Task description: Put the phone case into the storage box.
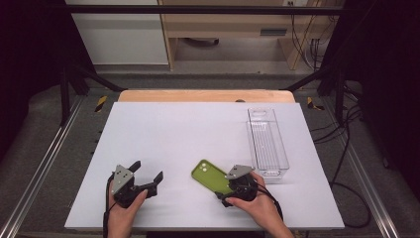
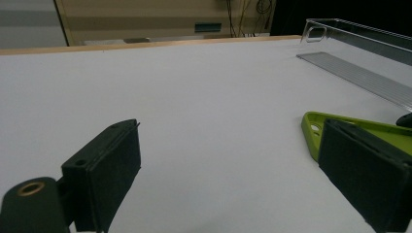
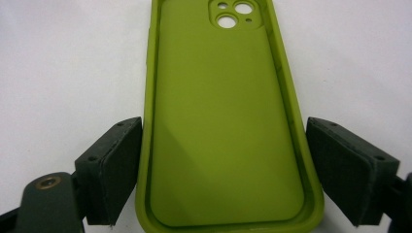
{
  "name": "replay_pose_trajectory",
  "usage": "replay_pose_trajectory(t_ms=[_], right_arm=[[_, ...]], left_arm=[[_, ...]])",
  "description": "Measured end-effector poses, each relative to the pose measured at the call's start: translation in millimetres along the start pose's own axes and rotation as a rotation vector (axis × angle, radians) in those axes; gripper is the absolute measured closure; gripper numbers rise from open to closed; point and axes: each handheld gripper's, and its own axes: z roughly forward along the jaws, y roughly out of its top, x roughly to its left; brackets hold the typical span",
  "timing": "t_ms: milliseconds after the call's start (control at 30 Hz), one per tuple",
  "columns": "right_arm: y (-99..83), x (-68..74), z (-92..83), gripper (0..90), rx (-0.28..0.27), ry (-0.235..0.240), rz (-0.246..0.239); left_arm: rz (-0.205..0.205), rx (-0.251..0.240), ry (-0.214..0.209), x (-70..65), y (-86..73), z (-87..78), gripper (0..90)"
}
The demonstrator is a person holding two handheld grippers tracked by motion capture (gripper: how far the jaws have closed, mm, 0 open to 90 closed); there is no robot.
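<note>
Phone case, green and hollow side up, lies flat on my white counter near the clear tray. My right tool clamps its long edges; my left tool rests open, well apart.

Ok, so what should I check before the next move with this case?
1. Right gripper shut on case, pads on both long sides: ok.
2. Grip near the case's plain end, camera holes pointing away: ok.
3. Left gripper open, holding nothing, apart from the case: ok.
4. Tray empty: ok.
5. Table bare between case and tray: ok.
6. Grip firm enough to lift: cannot tell.
</note>
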Motion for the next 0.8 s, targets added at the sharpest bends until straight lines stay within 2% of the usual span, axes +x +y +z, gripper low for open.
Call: replay_pose_trajectory(t_ms=[167,400,800], right_arm=[[0.2,1.2,-0.8,17.4,0.000,-0.008,0.000],[1.5,9.0,-1.8,17.7,-0.005,-0.015,-0.023],[5.3,16.3,-7.5,17.6,-0.079,-0.046,-0.030]], left_arm=[[-0.021,0.007,-0.004,1.8,-2.6,-0.4,8.7],[-0.024,0.007,-0.020,1.5,-1.6,-1.8,9.0],[-0.010,0.005,-0.046,-2.6,1.2,-2.5,8.4]])
